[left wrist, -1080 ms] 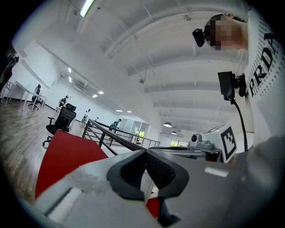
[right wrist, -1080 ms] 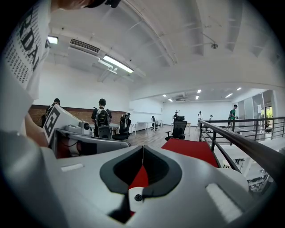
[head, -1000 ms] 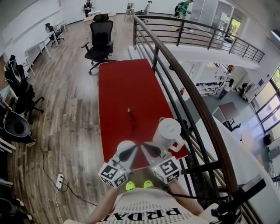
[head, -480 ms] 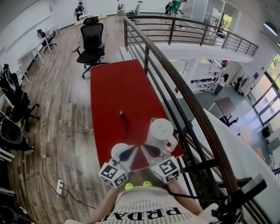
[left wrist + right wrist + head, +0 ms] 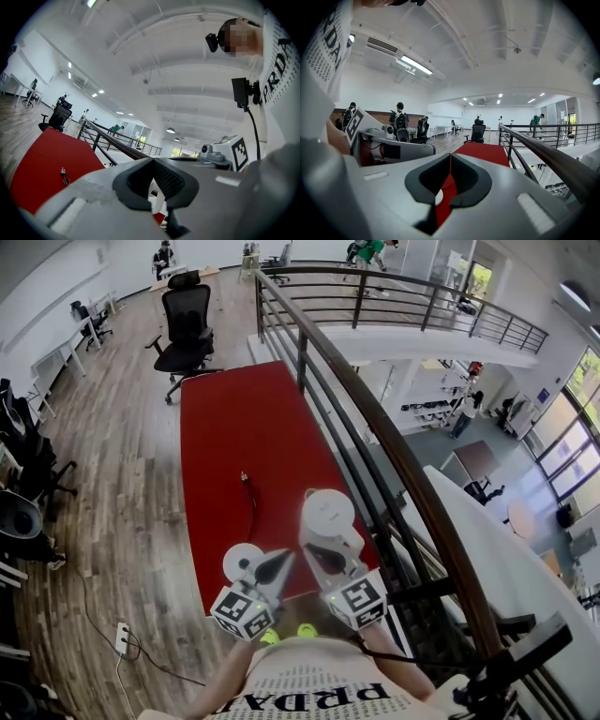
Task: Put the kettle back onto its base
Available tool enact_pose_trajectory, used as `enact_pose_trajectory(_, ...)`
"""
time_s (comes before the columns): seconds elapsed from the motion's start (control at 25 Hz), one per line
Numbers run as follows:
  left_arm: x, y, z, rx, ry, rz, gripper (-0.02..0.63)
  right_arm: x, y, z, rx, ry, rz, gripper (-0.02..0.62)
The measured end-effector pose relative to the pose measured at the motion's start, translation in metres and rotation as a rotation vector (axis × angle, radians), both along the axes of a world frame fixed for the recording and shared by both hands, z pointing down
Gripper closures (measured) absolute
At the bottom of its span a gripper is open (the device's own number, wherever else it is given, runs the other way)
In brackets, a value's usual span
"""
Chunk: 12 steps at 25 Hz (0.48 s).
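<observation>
White plastic shows only as slivers in the gripper views. Through the gap below the closed pads of the left gripper (image 5: 153,161) there is a curved piece of the kettle (image 5: 156,197). Below those of the right gripper (image 5: 450,157) there is a small rounded patch, too little to name. Both pairs of tongs are closed tip to tip, with nothing pinched between them.

From the head view, the kettle's near side and handle are partly covered by the right gripper. The table's (image 5: 244,418) near edge is hidden behind both grippers and the person's shirt. The kettle is smooth and round-lidded and stands upright on the table near its right edge. It is right of the base (image 5: 242,562) and apart from it. The base is a flat white disc, and the left gripper's jaws overlap its right rim. A thin dark cord (image 5: 251,512) runs from it toward the far end and ends at a small plug.

The tabletop is matte red, long and rectangular, on a floor (image 5: 122,456) of wood planks. A dark metal railing (image 5: 394,446) runs along the table's right side, above a lower level. A black office chair (image 5: 183,324) stands far left.
</observation>
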<state>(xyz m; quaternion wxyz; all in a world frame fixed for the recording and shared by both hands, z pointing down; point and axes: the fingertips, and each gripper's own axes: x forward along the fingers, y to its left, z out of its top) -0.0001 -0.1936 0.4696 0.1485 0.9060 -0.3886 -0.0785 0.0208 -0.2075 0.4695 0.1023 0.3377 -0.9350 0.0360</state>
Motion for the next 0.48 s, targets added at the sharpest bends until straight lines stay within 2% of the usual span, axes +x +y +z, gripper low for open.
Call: enact_pose_trajectory(0.48, 0.044, -0.002, 0.022, -0.012, 0.011, -0.001, 0.615, 0.044, -0.002, 0.025, -0.015, 0.055, 0.0, 0.511)
